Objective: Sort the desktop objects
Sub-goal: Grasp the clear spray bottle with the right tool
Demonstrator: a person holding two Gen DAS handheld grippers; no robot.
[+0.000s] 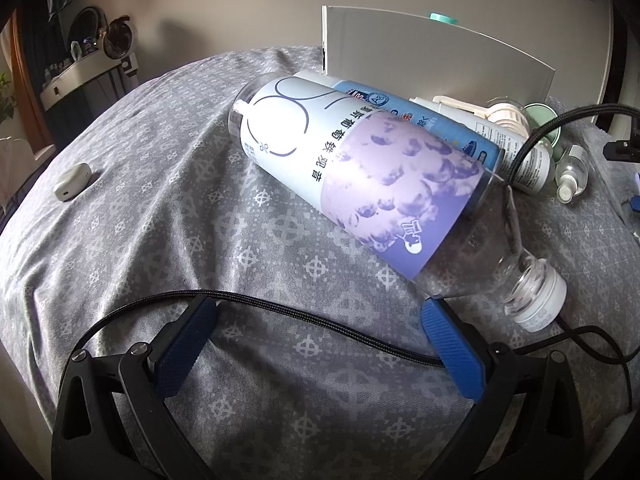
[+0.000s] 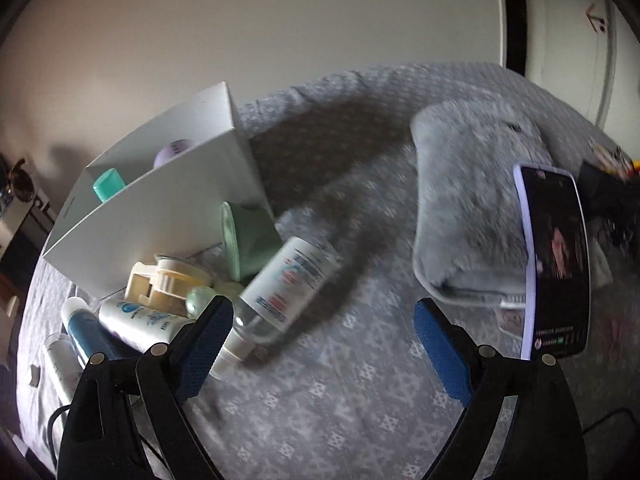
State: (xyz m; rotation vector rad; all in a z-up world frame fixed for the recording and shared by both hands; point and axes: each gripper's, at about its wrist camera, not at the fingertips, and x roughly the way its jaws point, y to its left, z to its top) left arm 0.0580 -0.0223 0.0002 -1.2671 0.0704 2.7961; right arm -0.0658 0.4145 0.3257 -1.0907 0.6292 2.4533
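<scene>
A large clear bottle [image 1: 352, 176] with a white and purple label lies on its side on the grey patterned cloth [image 1: 160, 220], white cap toward the right. My left gripper [image 1: 316, 320] is open and empty just in front of it. Behind it lie a blue tube [image 1: 420, 120] and other toiletries by a white box [image 1: 420, 52]. In the right wrist view a clear pump bottle [image 2: 288, 280] lies by the white box [image 2: 160, 216], which holds a teal-capped item [image 2: 108, 184]. My right gripper [image 2: 324, 320] is open and empty, its left finger beside that bottle.
A black braided cable [image 1: 280, 312] crosses between the left fingers. A small white case [image 1: 72, 182] lies at far left. A folded grey fluffy towel [image 2: 472, 208] and a standing phone [image 2: 556, 264] are at the right. A green cup [image 2: 244, 240] lies by the box.
</scene>
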